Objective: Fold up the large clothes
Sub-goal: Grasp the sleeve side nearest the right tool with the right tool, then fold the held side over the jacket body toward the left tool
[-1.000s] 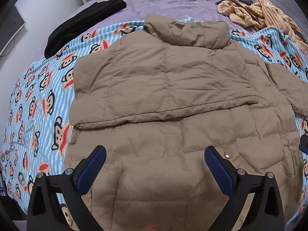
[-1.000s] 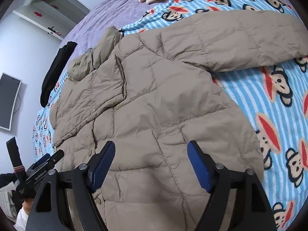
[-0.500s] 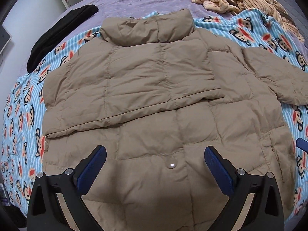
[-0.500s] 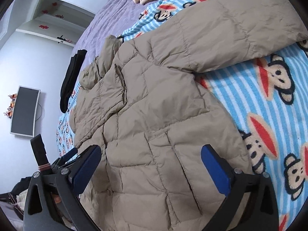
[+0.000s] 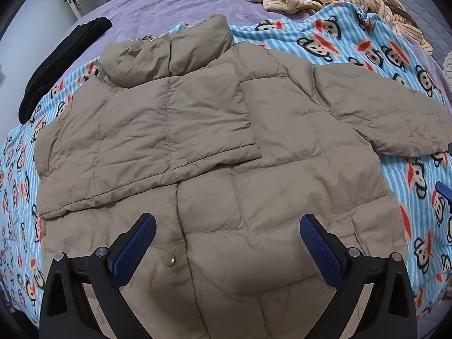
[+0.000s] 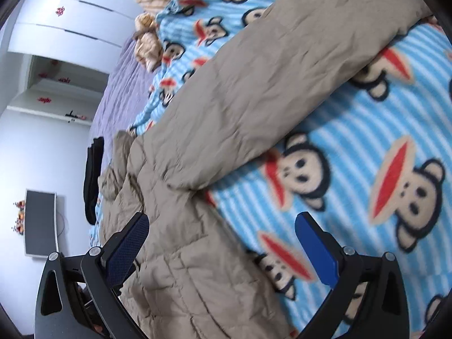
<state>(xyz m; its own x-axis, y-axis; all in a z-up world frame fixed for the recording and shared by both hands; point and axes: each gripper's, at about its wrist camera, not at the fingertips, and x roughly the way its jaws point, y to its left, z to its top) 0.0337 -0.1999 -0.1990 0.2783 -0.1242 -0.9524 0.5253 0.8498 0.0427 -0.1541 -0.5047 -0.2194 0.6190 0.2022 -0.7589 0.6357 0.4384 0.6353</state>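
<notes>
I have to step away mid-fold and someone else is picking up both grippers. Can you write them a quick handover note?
Left gripper: open, empty, above the jacket's lower front.
Right gripper: jaws just opened wide, nothing gripped, over the jacket's side edge.
Tan puffer jacket: flat on the monkey-print blanket.
Done: one sleeve folded across the chest.
Left: the other sleeve, still stretched out on the blanket, then fold the body.

I see a tan quilted puffer jacket (image 5: 214, 169) lying flat on the bed, collar at the far end. One sleeve (image 5: 158, 130) is folded across the chest; the other sleeve (image 6: 268, 84) stretches out sideways, its cuff seemingly flat, though blurred.
</notes>
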